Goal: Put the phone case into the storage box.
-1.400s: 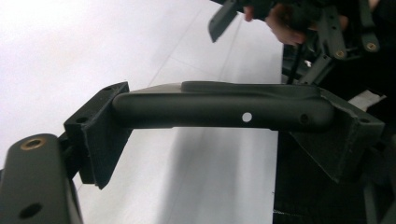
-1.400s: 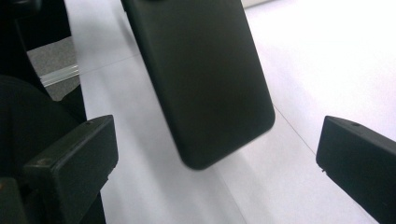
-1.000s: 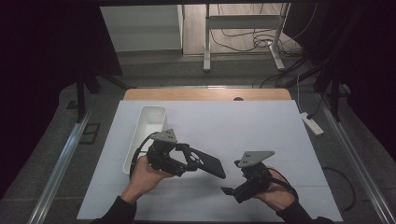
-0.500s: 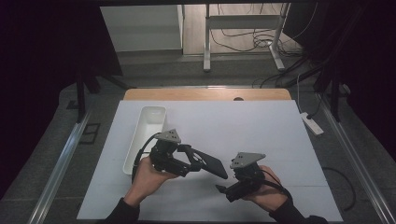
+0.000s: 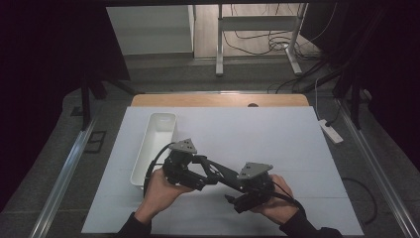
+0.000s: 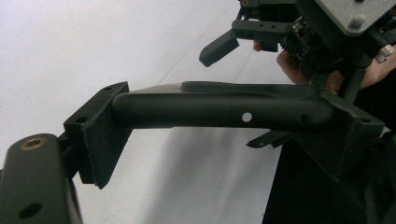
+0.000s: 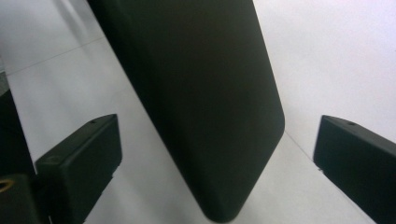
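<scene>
One dark flat slab (image 7: pixel 201 102), seemingly gripped by the left gripper (image 5: pixel 210 171), sits between the right gripper's (image 5: pixel 237 201) wide jaws.

A flat, matte black slab with rounded corners and a smooth plastic-looking surface (image 5: pixel 224 173) is held in the air, clear of the white table sheet (image 5: pixel 277 134). It lies to the right of the long white plastic tray (image 5: pixel 157 144), off that tray's near end. In the high view it runs slantwise, from its upper-left end down to its lower-right end. From the side (image 6: pixel 224 109) it shows a thin, gently curved edge with a small round hole. Seen close up (image 7: pixel 205 102), one rounded corner points down over the sheet.
</scene>
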Tool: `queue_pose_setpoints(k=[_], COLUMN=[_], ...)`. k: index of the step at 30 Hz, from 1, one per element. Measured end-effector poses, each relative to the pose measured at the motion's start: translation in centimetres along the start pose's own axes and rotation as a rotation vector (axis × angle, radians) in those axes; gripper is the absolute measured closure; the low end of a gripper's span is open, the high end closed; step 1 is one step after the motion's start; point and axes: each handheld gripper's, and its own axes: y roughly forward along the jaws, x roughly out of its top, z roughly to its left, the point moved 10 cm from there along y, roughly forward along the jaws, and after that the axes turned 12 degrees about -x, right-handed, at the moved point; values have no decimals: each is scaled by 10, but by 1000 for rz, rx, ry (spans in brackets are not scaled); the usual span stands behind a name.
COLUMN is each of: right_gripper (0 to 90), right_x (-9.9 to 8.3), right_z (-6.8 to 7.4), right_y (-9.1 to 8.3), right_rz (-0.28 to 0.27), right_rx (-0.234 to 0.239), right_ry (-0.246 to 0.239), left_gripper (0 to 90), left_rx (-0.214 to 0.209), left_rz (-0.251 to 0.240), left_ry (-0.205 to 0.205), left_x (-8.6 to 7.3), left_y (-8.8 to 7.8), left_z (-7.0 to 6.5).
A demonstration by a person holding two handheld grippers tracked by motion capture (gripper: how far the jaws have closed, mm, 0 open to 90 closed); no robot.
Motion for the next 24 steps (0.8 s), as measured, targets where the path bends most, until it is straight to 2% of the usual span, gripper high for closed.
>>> queue_pose_setpoints(k=[6,13,15,20,24], right_gripper=[144,329,390,521,571], right_x=[3,5,7,8,8], right_z=[1,-1,-2,-3,-4], right_y=[4,4,3,2,2], right_rz=[-5,-15,-32,-44,-47], right_rx=[-29,-70,-96,-121,-131], right_ry=[-12,-42,-54,-60,-70], left_gripper=[155,154,153,152,148], left_rx=[-12,-12,-7,8,16], left_rz=[2,-4,-4,-1,-7], left_ry=[0,-4,-6,-1,-1], left_x=[2,4,4,6,7], left_y=[2,4,5,5,5], left_z=[-3,-3,-3,-2,0])
